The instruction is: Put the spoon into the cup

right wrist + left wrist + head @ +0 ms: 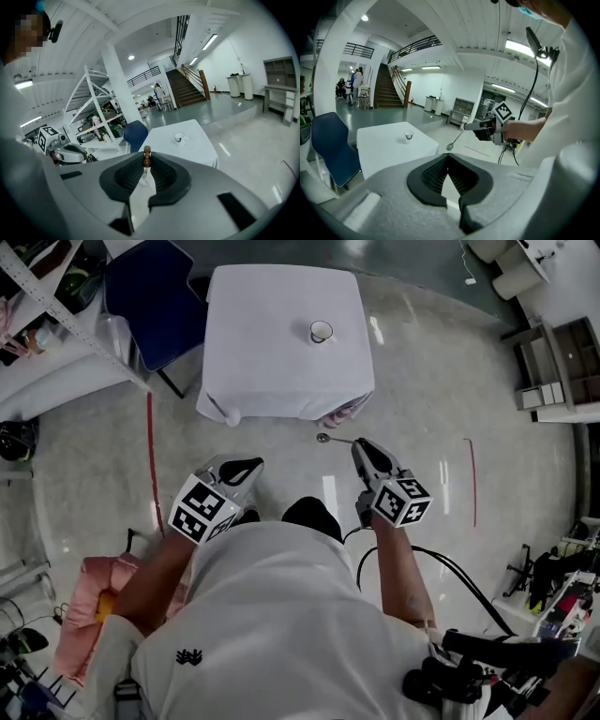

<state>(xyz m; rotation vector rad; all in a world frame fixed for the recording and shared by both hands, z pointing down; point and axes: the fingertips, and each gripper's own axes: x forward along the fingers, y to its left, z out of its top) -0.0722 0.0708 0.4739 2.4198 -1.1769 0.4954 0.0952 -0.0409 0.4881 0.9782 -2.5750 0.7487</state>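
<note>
Straight ahead at twelve o'clock in the head view stands the counter (262, 362), draped in a white cloth. The cup (321, 331) sits upright on it, toward one o'clock from the cloth's middle, with a dark rim and a pale inside. A blue chair (155, 296) stands at the counter's ten o'clock corner.

The right gripper (361, 448) is over the floor, well short of the counter, and points toward eleven o'clock. In the right gripper view its jaws (146, 165) are nearly together, pinching the spoon (146, 157) by its brown, beaded handle end, which pokes up just past the pads. From the head view the spoon (330, 439) lies about level, its bowl out at nine o'clock from the jaw tips and apart from the cup. Beyond the jaws the cup (179, 137) shows at one o'clock.

The left gripper (246, 467) hangs at the person's ten o'clock, also over the floor. In the left gripper view its jaws (447, 157) meet at the tips with nothing between them. That view also shows the spoon (454, 140) slanting down from the right gripper (468, 126).

Each marker cube (199, 512) carries black-and-white square patterns, not letters. A small dark emblem (188, 656) on the white shirt is too small to read. Two red tape lines (150, 456) mark the floor.
</note>
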